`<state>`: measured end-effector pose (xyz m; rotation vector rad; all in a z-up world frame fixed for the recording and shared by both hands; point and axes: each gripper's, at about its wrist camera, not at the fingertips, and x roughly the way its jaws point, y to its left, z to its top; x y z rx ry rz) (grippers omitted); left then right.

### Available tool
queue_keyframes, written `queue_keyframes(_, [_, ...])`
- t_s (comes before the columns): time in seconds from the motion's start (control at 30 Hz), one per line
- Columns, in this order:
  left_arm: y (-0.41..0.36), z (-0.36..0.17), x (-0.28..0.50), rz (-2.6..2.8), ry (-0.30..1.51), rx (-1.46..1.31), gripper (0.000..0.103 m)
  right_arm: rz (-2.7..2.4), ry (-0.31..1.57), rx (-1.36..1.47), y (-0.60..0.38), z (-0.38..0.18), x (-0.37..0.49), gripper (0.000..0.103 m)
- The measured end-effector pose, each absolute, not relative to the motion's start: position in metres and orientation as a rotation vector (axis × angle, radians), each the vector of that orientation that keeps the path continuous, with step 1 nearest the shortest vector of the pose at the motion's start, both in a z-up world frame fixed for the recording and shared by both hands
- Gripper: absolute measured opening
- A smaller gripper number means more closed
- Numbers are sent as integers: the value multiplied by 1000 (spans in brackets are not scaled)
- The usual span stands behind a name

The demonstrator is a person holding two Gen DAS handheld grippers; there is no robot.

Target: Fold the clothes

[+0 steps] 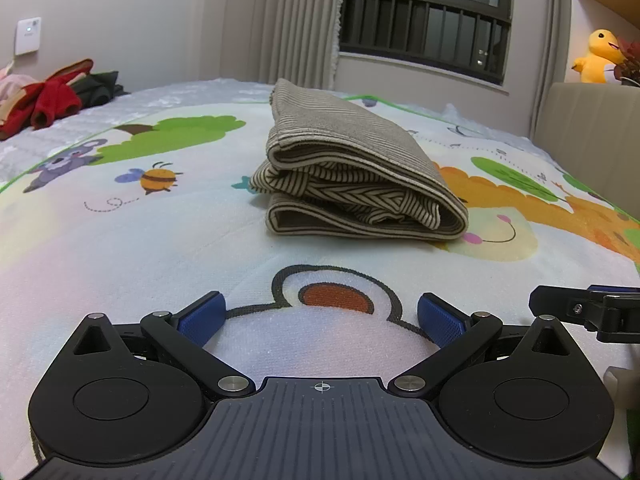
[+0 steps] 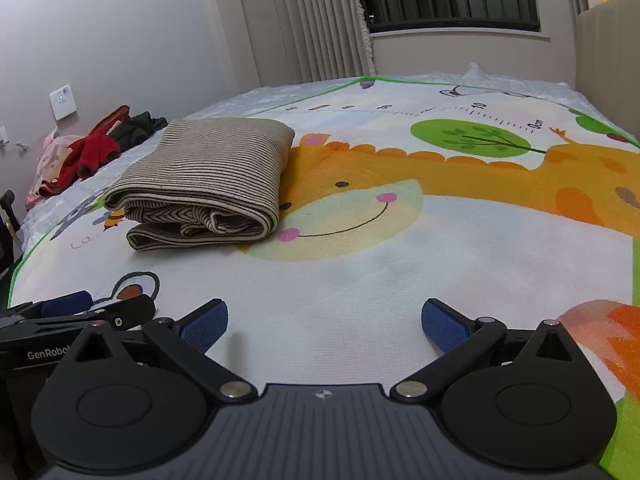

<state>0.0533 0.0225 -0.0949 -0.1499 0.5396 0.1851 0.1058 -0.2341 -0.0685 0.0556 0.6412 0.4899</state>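
Observation:
A beige and dark striped garment (image 1: 352, 176) lies folded in a compact stack on the cartoon play mat (image 1: 140, 240). It also shows in the right wrist view (image 2: 208, 184), to the left. My left gripper (image 1: 320, 320) is open and empty, low over the mat, a short way in front of the garment. My right gripper (image 2: 324, 322) is open and empty, near the mat's front, right of the garment. The right gripper's tip shows at the left view's right edge (image 1: 580, 312); the left gripper's shows at the right view's left edge (image 2: 80, 312).
A pile of red, pink and dark clothes (image 1: 52, 96) lies at the bed's far left, also in the right wrist view (image 2: 88, 148). A padded headboard (image 1: 592, 136) stands on the right. A curtain (image 1: 288, 20) and a window are behind. A yellow plush toy (image 1: 600, 56) sits at the back right.

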Motion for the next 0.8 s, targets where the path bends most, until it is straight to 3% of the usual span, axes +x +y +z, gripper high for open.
queue_keyframes(0.8, [23, -94, 53, 177, 548, -146, 103, 429, 694, -81, -215, -71, 118, 103])
